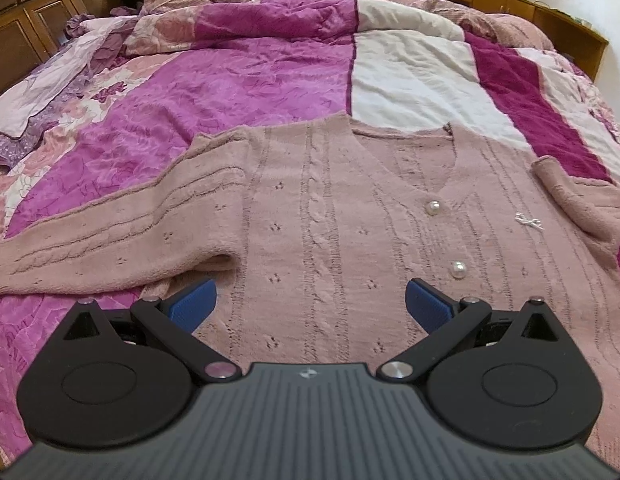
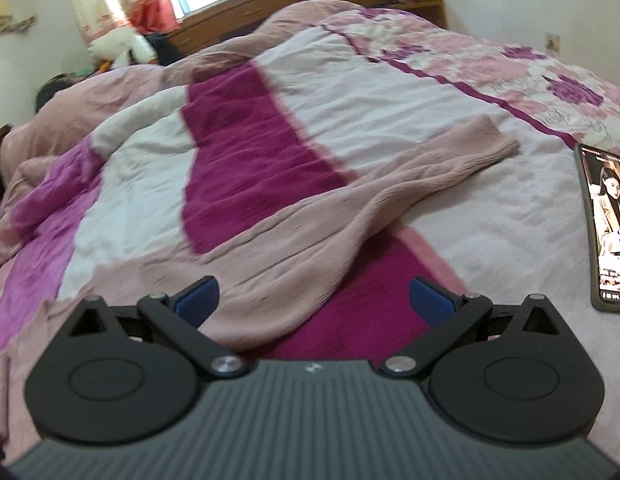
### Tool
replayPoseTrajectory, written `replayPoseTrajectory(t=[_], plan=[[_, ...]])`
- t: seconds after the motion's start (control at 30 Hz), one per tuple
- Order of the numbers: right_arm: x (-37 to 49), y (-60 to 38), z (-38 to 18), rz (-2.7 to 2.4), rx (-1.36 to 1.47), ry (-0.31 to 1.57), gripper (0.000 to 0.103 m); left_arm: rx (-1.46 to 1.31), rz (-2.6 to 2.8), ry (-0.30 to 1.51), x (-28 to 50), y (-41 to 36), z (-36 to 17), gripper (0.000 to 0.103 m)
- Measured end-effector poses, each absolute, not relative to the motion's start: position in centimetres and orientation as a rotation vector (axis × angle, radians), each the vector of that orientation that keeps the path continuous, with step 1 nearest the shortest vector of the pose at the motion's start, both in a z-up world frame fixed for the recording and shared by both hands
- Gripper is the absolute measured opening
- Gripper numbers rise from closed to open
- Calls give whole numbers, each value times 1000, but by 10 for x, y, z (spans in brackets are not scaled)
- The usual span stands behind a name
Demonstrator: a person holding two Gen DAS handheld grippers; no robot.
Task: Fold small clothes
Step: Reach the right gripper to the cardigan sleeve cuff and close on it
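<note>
Cardigan lies flat, front up, mid-frame on the bed. No fold made: one sleeve spread left, the other sleeve out in the right view. My left tongs and right tongs gape wide, empty. All folding remains, I judge.

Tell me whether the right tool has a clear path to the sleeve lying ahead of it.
Probably yes: the right tool is open, and the pink sleeve lies uncovered on the quilt, with the phone off to the side.

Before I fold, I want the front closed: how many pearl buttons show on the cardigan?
2. One pearl button sits just below the V-neck; the other is lower down the placket, nearer the left gripper. More may be hidden below it.
</note>
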State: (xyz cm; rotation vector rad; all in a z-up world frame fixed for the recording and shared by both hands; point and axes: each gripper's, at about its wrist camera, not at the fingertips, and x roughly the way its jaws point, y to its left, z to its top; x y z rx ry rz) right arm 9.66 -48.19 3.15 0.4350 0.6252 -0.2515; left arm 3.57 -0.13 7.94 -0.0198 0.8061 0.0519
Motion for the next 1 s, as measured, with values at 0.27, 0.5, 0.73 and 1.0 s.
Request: replayPoseTrajectory(t=[0.27,0.5,0.73,1.0], plan=[[138,-501,10,-291,442,650,103,-21,96,840,48,6,67,103],[158,-509,-4,-325,454,565,103,-9,109,848,50,10,60,103],[175,-520,-9,-369,515,514,77,-10,107,867,51,14,55,103],[167,-530,5,-286,547,503,13,-6,102,876,49,12,52,103]])
